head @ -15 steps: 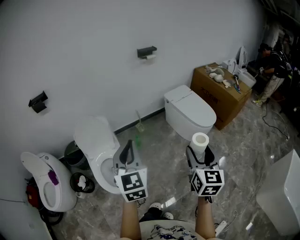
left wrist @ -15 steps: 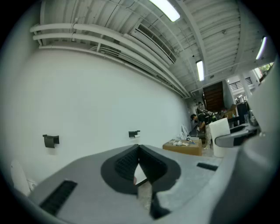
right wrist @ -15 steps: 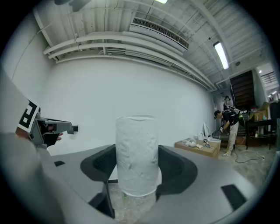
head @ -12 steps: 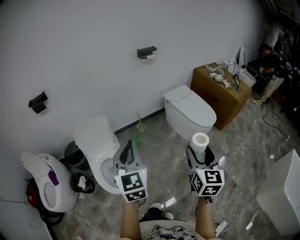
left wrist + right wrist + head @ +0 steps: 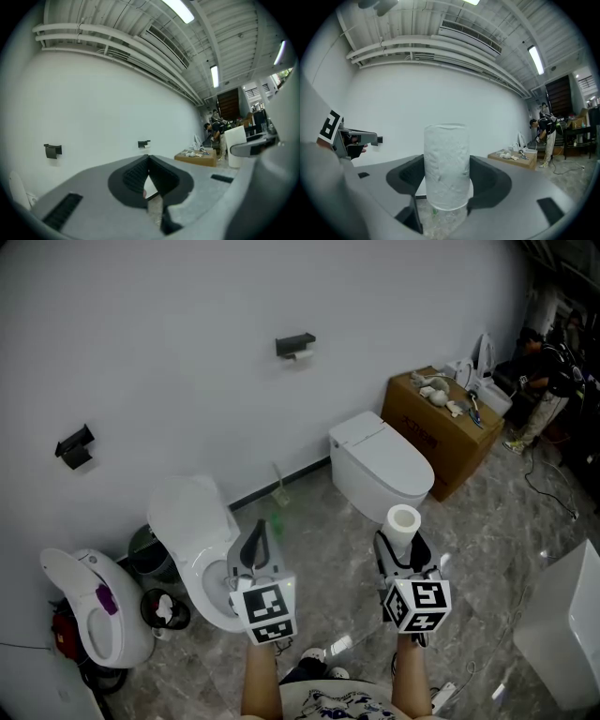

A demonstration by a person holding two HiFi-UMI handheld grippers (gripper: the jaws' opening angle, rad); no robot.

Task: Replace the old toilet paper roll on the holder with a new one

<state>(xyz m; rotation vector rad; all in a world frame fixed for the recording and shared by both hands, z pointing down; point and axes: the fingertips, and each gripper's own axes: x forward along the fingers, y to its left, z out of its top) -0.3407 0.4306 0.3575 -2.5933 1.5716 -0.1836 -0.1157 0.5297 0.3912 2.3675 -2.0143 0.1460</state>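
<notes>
A new white toilet paper roll (image 5: 402,525) (image 5: 446,164) stands upright between the jaws of my right gripper (image 5: 401,546) (image 5: 446,180), which is shut on it. My left gripper (image 5: 254,551) (image 5: 149,176) is shut with nothing in it, held level beside the right one. The black paper holder (image 5: 294,344) (image 5: 144,143) is fixed on the white wall, far ahead of both grippers, with a bit of white paper under it. A second black holder (image 5: 75,445) (image 5: 53,150) sits lower on the wall to the left.
Below stand a toilet with its lid up (image 5: 194,545), another white toilet (image 5: 380,465) and a third toilet (image 5: 89,610) at the far left. A cardboard box (image 5: 443,427) with small things on it is at the right, and a person (image 5: 544,371) stands beyond it.
</notes>
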